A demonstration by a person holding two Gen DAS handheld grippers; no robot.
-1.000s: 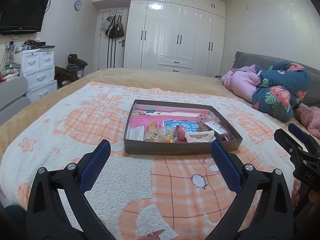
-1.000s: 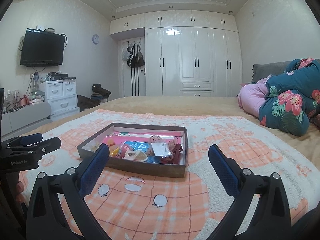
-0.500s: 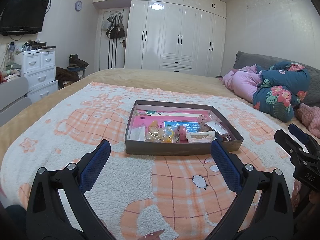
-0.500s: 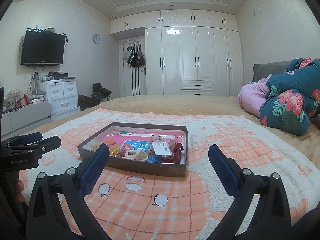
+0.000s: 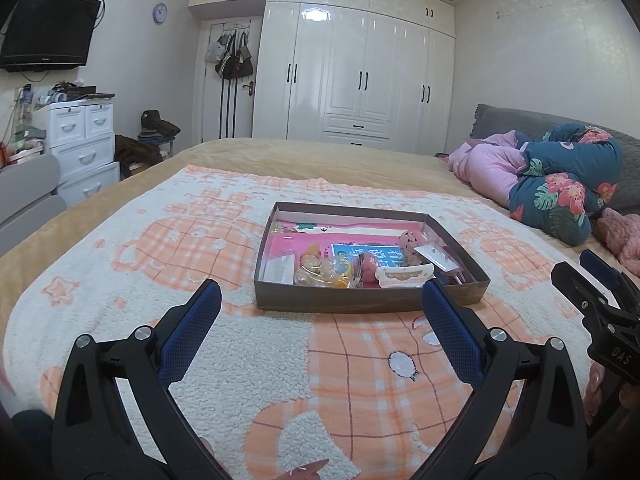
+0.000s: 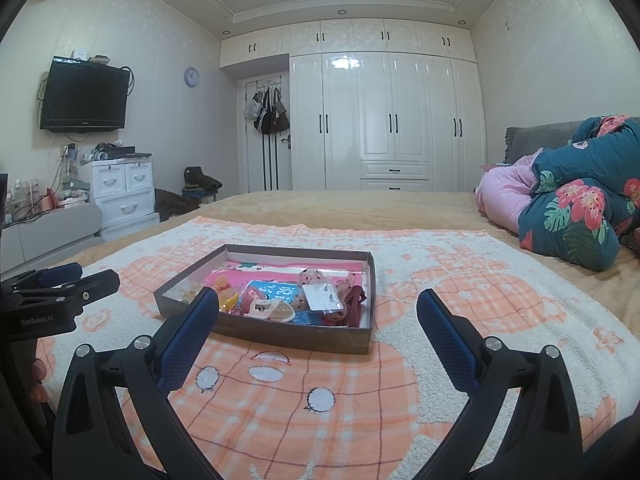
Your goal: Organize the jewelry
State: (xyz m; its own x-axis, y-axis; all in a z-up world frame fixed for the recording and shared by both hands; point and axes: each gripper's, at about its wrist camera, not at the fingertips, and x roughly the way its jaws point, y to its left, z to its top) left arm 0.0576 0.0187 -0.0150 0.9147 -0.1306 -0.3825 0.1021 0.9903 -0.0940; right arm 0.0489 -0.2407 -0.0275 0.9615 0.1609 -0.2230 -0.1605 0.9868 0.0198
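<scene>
Flanking box (image 5: pixel 372 304), open blanket (image 5: pixel 240 360) margins.

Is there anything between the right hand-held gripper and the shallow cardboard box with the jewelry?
Nothing visible stands in the way. Between the open right hand-held gripper and the shallow brown cardboard box lies only bare orange-and-white fleece blanket. The left hand-held gripper, also open, is off to the side.

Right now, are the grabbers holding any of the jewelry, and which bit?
Nothing is held. The left gripper and right gripper both hover with jaws wide apart, short of the box.
</scene>
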